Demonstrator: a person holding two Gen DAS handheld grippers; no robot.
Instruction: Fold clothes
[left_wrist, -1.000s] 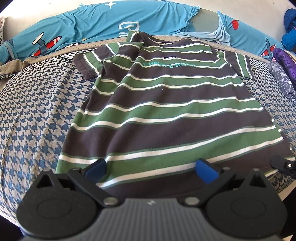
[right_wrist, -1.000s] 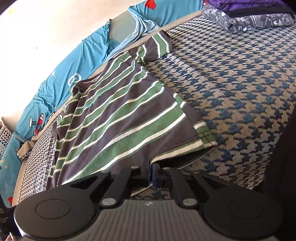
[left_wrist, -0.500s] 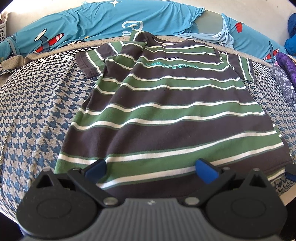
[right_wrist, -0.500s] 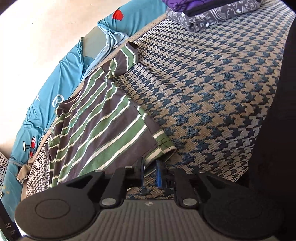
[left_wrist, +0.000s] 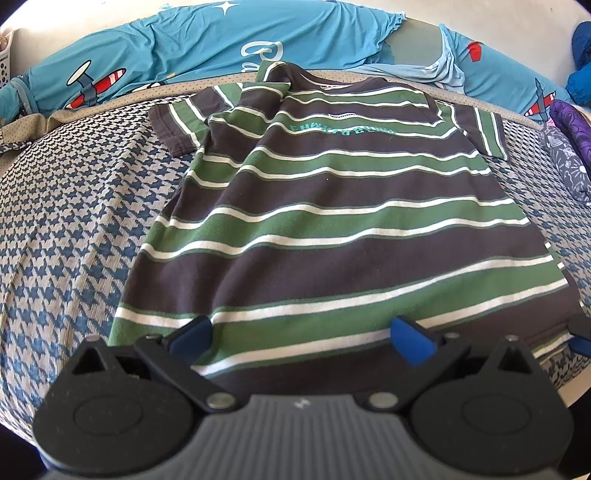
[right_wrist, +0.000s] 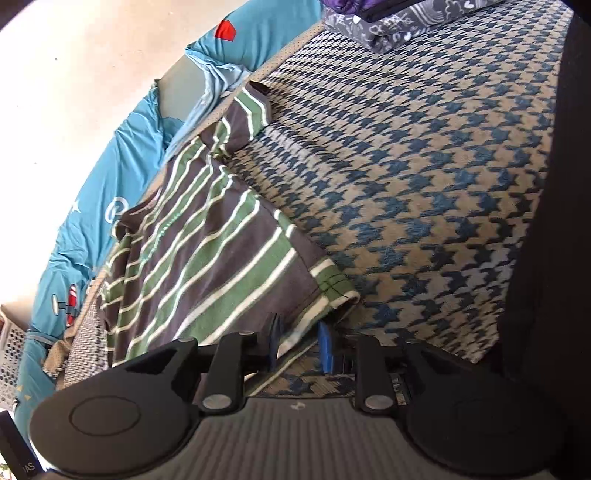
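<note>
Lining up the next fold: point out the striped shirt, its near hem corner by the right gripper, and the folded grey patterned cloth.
striped shirt (left_wrist: 351, 236), left wrist view, mid-body stripes.
hem corner (right_wrist: 334, 284), right wrist view, green corner band.
folded grey patterned cloth (right_wrist: 399, 26), right wrist view, folded edge.

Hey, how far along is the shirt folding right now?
Done: the striped shirt lies spread flat on the bed. In hand: the right hand-held gripper has just been opening, the hem corner between its pads; the left hand-held gripper is open. Left: every fold.

The left gripper (left_wrist: 301, 338) is held wide open; the right gripper's (right_wrist: 300, 341) jaws have just been parted slightly.
</note>
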